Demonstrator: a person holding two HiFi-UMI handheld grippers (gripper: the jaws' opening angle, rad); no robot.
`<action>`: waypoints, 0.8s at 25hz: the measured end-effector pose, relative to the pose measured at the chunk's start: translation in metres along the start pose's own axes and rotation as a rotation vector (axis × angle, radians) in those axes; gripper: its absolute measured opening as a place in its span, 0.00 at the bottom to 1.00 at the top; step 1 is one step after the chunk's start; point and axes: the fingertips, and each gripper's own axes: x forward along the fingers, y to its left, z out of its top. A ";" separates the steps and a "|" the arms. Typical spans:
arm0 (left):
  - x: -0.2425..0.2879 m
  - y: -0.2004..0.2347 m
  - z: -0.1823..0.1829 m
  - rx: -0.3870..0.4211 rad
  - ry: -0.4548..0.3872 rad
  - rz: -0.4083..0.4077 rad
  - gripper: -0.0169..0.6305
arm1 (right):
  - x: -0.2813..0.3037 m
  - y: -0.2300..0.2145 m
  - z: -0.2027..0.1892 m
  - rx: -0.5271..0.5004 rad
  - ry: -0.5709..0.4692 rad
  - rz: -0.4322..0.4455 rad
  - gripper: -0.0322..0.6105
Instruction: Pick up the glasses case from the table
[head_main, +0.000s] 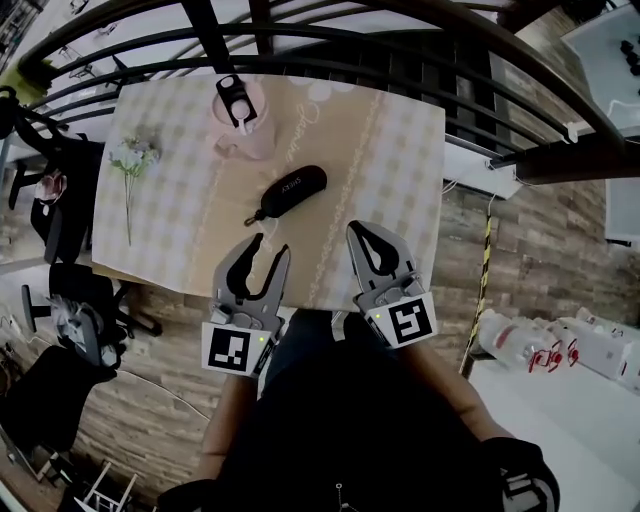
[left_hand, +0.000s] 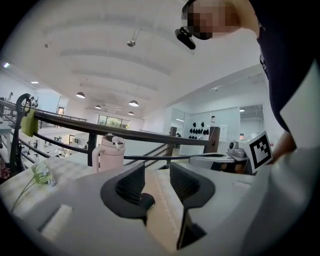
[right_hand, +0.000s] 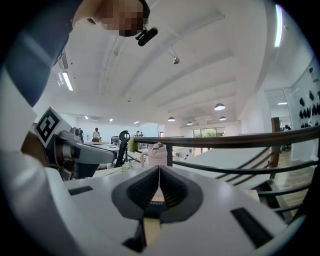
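Here, at the left of the bench, a sprig of pale flowers lies flat on the checked cloth with its stem running toward the near edge. To its right, near the far edge, a pink bottle with a dark lid stands upright; in the left gripper view it shows just in front of the dark railing.

Further right and nearer the middle of the cloth lies the glasses case, black and long, set slantwise, with a short loop at its lower left end. It rests on the bench, apart from the bottle and touched by neither gripper.

The left gripper hovers over the near edge of the bench, just short of the case's loop end. Its jaws stand partly apart, and in its own view only the cloth shows in the gap between them; they hold nothing.

The right gripper is beside it, also at the near edge, to the right of the case and pointing roughly level across the bench. Its jaws are closed tip to tip and empty. In the right gripper view a dark strip with pale lettering, the case, shows through the hollow behind the tips, and the pink bottle stands above the tips.
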 end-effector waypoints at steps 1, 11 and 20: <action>0.002 0.003 -0.002 -0.002 0.004 -0.008 0.28 | 0.001 0.000 -0.003 0.001 0.014 -0.006 0.06; 0.028 0.016 -0.023 0.006 0.099 -0.104 0.28 | 0.013 -0.003 -0.011 -0.006 0.051 -0.013 0.07; 0.059 0.028 -0.053 0.091 0.175 -0.179 0.35 | 0.034 -0.009 -0.023 -0.026 0.077 0.023 0.07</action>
